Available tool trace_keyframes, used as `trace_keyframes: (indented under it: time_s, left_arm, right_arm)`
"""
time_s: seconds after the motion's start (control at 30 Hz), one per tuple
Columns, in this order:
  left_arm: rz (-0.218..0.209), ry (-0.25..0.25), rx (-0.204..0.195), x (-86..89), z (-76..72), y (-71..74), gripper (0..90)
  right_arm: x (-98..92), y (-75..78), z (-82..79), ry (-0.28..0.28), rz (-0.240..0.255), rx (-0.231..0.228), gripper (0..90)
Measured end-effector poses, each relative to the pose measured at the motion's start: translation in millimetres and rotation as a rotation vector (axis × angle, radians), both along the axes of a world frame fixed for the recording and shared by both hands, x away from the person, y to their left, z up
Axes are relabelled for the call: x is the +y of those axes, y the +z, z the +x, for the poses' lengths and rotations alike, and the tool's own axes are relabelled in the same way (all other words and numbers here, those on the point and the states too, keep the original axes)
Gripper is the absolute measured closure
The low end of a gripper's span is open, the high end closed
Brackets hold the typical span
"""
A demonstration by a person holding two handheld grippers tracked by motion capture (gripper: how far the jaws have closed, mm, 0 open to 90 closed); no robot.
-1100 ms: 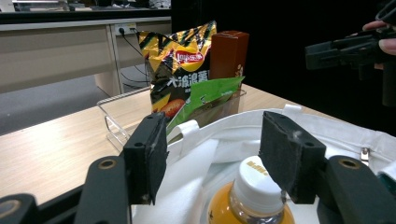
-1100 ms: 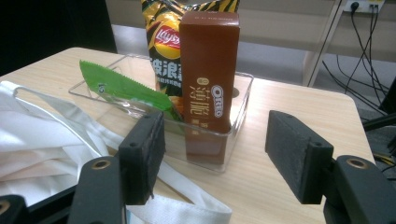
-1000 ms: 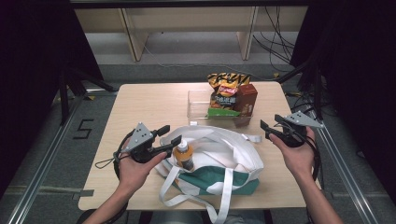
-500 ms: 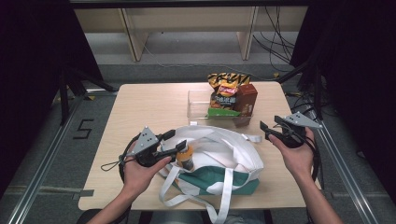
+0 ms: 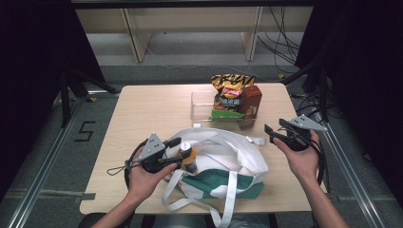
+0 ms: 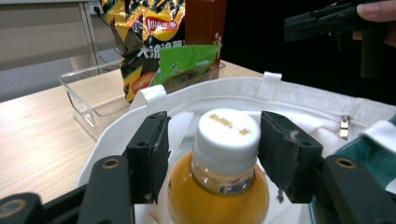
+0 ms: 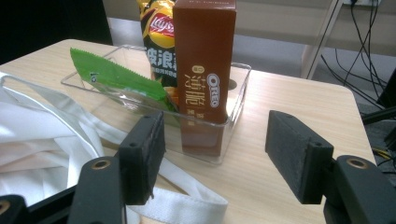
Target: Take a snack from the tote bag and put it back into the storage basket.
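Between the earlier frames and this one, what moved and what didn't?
The left gripper has moved right, toward the bag, and its open jaws now straddle the cap of the orange bottle without touching it. The right gripper stayed open beside the bag; the snack tray is unchanged.

Table (image 5: 142,109) is lit evenly from above, surroundings pitch dark. Gripper views look soft, with blurry near jaws.

Bottle (image 6: 219,186) body cut off at frame bottom, left gripper view. Chip bag (image 7: 156,28) top cropped, lower part behind box (image 7: 204,70).
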State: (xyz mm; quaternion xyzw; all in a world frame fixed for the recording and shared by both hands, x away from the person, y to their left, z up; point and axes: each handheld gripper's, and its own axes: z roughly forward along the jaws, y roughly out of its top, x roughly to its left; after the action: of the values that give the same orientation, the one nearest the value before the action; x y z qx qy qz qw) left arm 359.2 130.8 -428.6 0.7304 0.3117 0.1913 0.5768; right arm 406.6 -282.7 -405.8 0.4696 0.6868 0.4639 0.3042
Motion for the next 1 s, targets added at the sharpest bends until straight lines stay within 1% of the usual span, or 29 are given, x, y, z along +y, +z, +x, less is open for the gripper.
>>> trace_keyframes:
  time_s: [0.03,0.07,0.1,0.13,0.2,0.23,0.3,0.33,0.37,0.4,0.47,0.5,0.53,0.57,0.63,0.73,0.77,0.87,0.9,1.0]
  left_arm:
    - [-0.001,0.001,0.004,-0.6,0.0,-1.3,43.8]
    - [0.003,0.002,0.007,-1.0,-0.5,-2.0,44.4]
    - [-0.001,-0.010,-0.001,-1.2,0.5,-3.0,45.1]
    - [0.010,-0.004,0.003,-1.2,-0.3,-2.6,45.8]
    - [0.014,-0.004,0.005,-1.5,-0.4,-2.9,47.2]
    - [0.018,-0.002,0.008,-1.4,-0.6,-3.1,47.9]
    - [0.015,-0.007,0.011,-1.6,-0.8,-3.4,49.7]
    - [0.014,-0.008,0.010,-1.9,-1.1,-3.4,50.9]
    - [0.015,-0.012,0.005,-2.2,-1.2,-3.6,52.2]
    - [0.018,-0.013,0.000,-2.2,-1.6,-3.4,53.1]
    - [0.009,-0.025,-0.009,-2.3,-0.7,-3.0,56.1]
    - [0.014,-0.025,-0.008,-2.1,-0.8,-2.5,56.9]
    - [0.024,-0.028,-0.011,-1.7,-0.9,-1.8,57.6]
    - [0.029,-0.032,-0.010,-1.6,-0.6,-1.3,58.2]
    - [0.034,-0.042,-0.013,-1.4,0.5,-0.7,58.5]
    - [0.029,-0.041,-0.006,-0.7,0.9,-0.4,58.7]
    - [0.027,-0.042,-0.006,-0.4,1.2,-0.4,58.8]
    - [0.026,-0.047,-0.006,-0.3,1.7,-0.1,58.9]
    - [0.031,-0.047,-0.004,-0.2,1.7,0.3,58.9]
    - [0.033,-0.049,-0.002,0.4,2.3,0.8,59.0]
  right_arm:
    - [0.4,0.1,-0.5,-0.006,-0.002,0.011,38.3]
    - [0.5,-0.1,-0.4,-0.005,-0.002,0.010,38.3]
    - [0.5,0.0,-0.4,-0.005,-0.005,0.012,38.3]
    - [0.8,0.1,-0.4,-0.004,-0.005,0.013,38.3]
    - [1.1,0.1,-0.1,0.002,-0.006,0.011,38.3]
    - [-0.4,0.1,0.8,0.010,-0.026,-0.002,38.3]
    - [0.8,-0.4,0.3,0.011,-0.011,0.022,38.3]
    - [1.6,-1.5,-0.2,0.000,-0.003,0.021,38.3]
    - [0.0,-1.5,0.9,0.008,-0.023,0.014,38.3]
    - [0.2,-1.2,0.2,0.009,-0.013,0.027,38.3]
    - [0.6,-1.4,0.5,-0.003,-0.011,0.026,38.3]
    - [1.4,-1.3,-0.1,-0.007,0.000,0.035,38.3]
    - [0.4,-1.3,0.7,0.001,-0.010,0.025,38.3]
    - [0.3,-1.1,0.2,0.000,-0.009,0.028,38.3]
    - [1.1,-1.4,-0.5,-0.006,0.006,0.035,38.3]
    - [0.6,-1.7,-0.5,-0.003,0.004,0.034,38.3]
    - [-1.1,-1.5,0.6,0.008,-0.011,0.025,38.3]
    - [-2.2,-1.3,1.1,0.010,-0.015,0.016,38.3]
    - [-2.7,-1.5,1.6,0.008,-0.016,0.009,38.3]
    - [-3.2,-1.7,1.4,0.003,-0.015,0.014,38.3]
